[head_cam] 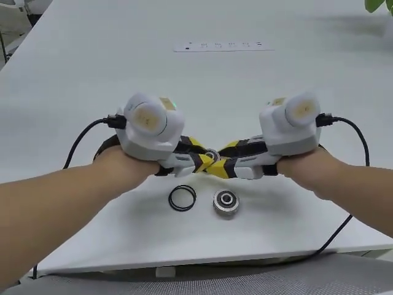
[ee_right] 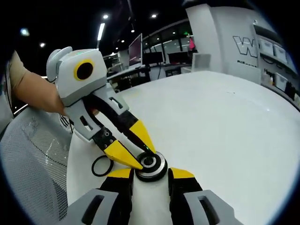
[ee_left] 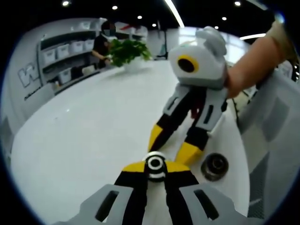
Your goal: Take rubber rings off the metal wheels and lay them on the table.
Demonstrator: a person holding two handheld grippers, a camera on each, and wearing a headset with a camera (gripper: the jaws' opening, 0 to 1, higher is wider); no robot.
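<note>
We count two wheels and one black ring: the left gripper clamps a silver wheel in the air, the right gripper straddles it with its grip unclear, and the other wheel lies beside the ring on the table.

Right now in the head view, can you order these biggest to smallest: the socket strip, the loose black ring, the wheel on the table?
1. socket strip, though farthest away.
2. black ring and wheel on the table: about alike.

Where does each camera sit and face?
Head view: on the headset, looking down at the table; both forearms and grippers show.
Left gripper view: on the left gripper, facing the right gripper and its arm; own jaws below.
Right gripper view: mirrored, facing the left gripper and arm.
Both gripper views share the wheel.
</note>
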